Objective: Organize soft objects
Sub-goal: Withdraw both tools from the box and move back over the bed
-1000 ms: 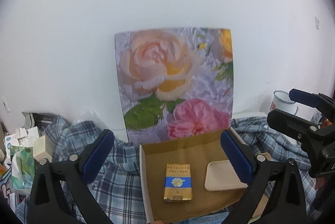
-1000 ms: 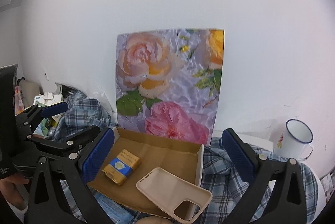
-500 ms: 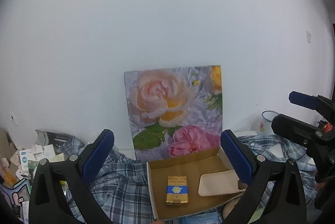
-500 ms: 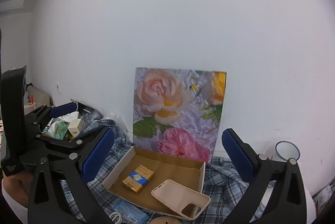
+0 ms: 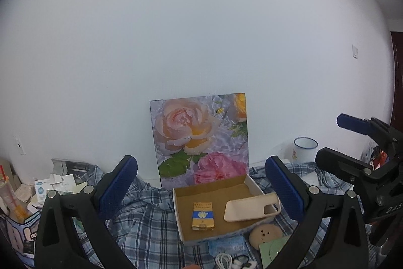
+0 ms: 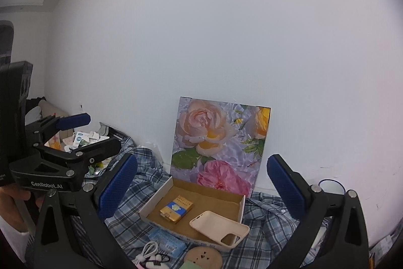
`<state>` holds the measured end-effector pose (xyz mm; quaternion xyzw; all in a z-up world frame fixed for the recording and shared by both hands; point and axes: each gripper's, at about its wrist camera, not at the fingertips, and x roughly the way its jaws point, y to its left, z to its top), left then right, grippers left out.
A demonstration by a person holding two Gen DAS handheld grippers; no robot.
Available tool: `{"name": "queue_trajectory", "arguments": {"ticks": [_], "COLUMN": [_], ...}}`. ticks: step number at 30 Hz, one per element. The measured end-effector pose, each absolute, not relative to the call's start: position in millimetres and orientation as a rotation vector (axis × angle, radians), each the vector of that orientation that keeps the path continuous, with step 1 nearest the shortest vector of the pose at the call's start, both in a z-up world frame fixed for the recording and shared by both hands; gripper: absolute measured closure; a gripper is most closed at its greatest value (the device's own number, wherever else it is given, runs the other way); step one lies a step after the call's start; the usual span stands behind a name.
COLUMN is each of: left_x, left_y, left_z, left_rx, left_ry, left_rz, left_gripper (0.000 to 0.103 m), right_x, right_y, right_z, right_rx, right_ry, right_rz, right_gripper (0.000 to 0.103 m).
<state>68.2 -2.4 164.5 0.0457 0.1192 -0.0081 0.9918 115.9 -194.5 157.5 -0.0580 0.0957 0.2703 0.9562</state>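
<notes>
The beige phone case (image 5: 252, 209) lies in the shallow cardboard box (image 5: 214, 189), ahead of and below the left gripper (image 5: 201, 183), close to its right finger; from the right wrist view the case (image 6: 218, 230) sticks out over the box's near rim. A gold-and-blue packet (image 5: 203, 216) lies flat beside it on the box floor. The left gripper's jaws stand wide apart, holding nothing; the right gripper (image 6: 202, 183) is likewise spread and empty. The box sits on rumpled plaid cloth (image 5: 148, 226), with a floral panel (image 5: 201, 140) leaning on the wall behind. Nearer the tools, a round tan disc (image 5: 265, 235), a white cable (image 6: 148, 252) and a blue pack (image 5: 226, 245) are partly cut off by the frame's lower edge. An enamel mug (image 5: 304, 149) stands far right; in the right view only its rim shows behind the finger. Clutter at far left is too small to make out.
</notes>
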Motion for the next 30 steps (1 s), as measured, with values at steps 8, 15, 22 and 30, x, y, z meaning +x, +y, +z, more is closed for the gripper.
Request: {"name": "queue_trajectory", "arguments": {"ticks": [8,15,22,30], "left_x": [51,49,56,65], "left_y": [-16,-17,-21,-24], "left_z": [142,116,77,48], "left_rx": [0.109,0.074,0.044,0.039], "left_ry": [0.284,0.340,0.428,0.495], "left_rz": [-0.048,-0.056,-0.067,-0.067], "left_gripper": [0.000,0.000,0.000,0.000], "right_x": [82,71,76,80], "right_y": [-197,-195,-196,-200], "right_z": [151,132,99,71], "right_rx": [-0.123,-0.121,-0.138,-0.137], "right_ry": [0.183,0.205,0.240,0.311], "right_rz": [0.564,0.584,0.596,0.596], "right_gripper": [0.000,0.000,0.000,0.000]}}
